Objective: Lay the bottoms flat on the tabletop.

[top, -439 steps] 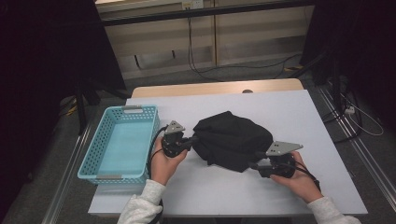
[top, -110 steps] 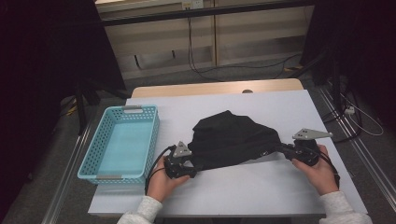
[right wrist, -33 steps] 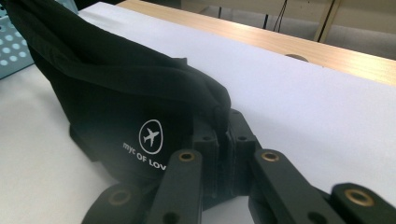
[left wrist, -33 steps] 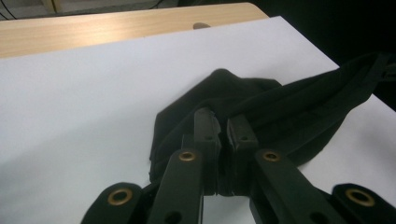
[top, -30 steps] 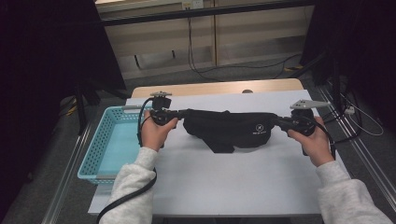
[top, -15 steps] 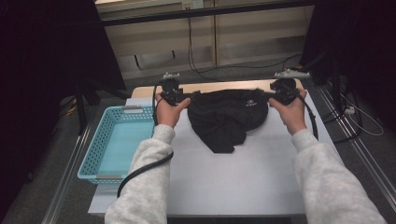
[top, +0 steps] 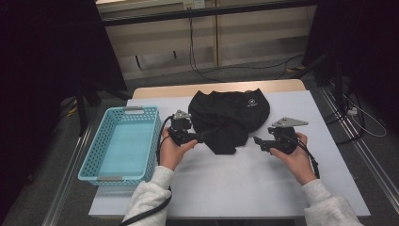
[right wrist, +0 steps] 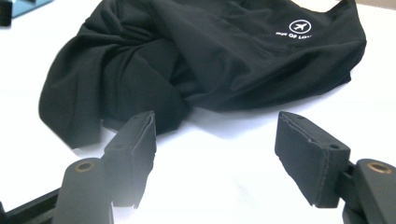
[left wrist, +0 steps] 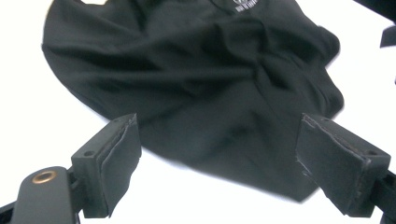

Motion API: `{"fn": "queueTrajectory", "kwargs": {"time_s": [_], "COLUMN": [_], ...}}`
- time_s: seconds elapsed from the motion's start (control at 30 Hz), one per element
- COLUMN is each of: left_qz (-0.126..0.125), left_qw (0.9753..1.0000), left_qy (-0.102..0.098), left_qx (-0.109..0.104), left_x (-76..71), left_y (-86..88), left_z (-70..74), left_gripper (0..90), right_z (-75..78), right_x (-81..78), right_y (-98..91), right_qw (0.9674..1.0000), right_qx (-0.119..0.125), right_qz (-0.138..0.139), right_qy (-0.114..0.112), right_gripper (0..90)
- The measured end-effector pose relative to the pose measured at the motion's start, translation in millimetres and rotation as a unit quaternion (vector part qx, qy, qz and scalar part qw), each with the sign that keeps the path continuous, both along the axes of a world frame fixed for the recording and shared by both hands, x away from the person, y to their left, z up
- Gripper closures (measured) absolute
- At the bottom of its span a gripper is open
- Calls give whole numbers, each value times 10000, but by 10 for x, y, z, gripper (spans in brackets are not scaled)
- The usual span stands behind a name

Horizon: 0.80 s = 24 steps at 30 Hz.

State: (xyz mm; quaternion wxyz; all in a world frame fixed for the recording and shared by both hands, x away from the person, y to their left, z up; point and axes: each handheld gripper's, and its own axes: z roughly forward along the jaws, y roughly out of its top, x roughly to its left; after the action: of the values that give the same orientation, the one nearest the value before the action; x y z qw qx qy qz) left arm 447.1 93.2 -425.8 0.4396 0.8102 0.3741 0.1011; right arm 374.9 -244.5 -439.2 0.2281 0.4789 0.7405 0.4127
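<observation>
A black garment [top: 229,117] is seen lying crumpled on the white bench [top: 226,183], toward its far edge, with a small white aeroplane logo [right wrist: 298,26] facing up. A turquoise basket [top: 121,143] is set on the bench well to the left of the garment. The left gripper [top: 200,137] is held just beside the garment's near left edge; its fingers [left wrist: 116,161] have just been opening, are spread wide, and nothing is pinched between them. The right gripper [top: 257,141] is held near the garment's right side, apart from the cloth; its fingers [right wrist: 133,156] have likewise just been opening and are spread wide over bare bench.
</observation>
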Motion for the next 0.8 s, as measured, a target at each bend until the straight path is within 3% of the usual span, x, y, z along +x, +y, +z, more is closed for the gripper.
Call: {"fn": "queueTrajectory", "kwargs": {"time_s": [0.17,0.27,0.57,0.67,0.8], "left_qz": [-115,-166,-341,-366,-335], "left_qw": [9998,9995,9984,9984,9986], "left_qy": [-68,-8,-83,-92,-89], "left_qx": [129,263,433,429,405], "left_x": [-93,-94,-123,-128,-130], "left_y": [19,42,3,-4,12], "left_z": [-121,-194,-203,-193,-185], "left_gripper": [145,145,140,140,139], "right_z": [-20,-31,-54,-57,-93], "right_x": [-20,-7,24,33,76], "right_y": [97,135,139,151,213], "right_qw": [9998,9996,10000,9999,9997], "right_qx": [-87,-39,-1,-1,4], "right_qz": [172,263,94,103,231], "right_qy": [-4,-31,-3,-10,31], "right_gripper": [293,289,251,281,389]}}
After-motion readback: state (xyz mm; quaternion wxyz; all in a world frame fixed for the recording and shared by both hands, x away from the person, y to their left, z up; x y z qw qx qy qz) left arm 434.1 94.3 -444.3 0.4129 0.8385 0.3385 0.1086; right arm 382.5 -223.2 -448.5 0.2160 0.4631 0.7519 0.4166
